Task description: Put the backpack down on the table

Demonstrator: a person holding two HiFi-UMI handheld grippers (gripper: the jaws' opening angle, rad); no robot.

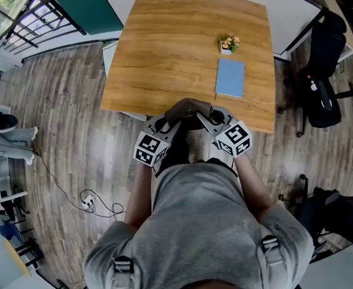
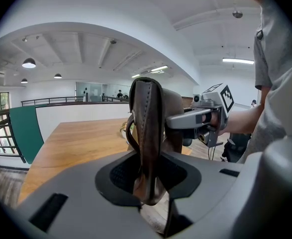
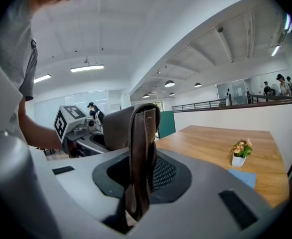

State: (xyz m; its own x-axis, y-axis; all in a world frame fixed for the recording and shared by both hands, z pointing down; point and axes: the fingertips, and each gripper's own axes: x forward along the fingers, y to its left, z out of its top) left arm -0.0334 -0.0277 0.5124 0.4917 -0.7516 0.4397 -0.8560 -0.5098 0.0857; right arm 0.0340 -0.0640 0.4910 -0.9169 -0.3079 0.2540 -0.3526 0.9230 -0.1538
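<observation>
The dark brown leather backpack (image 1: 187, 108) hangs between my two grippers at the near edge of the wooden table (image 1: 164, 53). My left gripper (image 1: 166, 125) is shut on one brown strap (image 2: 146, 128), which stands upright between its jaws. My right gripper (image 1: 210, 118) is shut on the other strap (image 3: 142, 138). The two grippers face each other close together, with the bag's body between them. The right gripper (image 2: 200, 119) shows in the left gripper view, and the left gripper (image 3: 78, 126) in the right gripper view. The person's body hides the bag's lower part.
On the table's right half lie a blue notebook (image 1: 230, 78) and a small potted flower (image 1: 228, 43). A black office chair (image 1: 323, 83) stands right of the table. Cables and a power strip (image 1: 92, 203) lie on the wooden floor at the left.
</observation>
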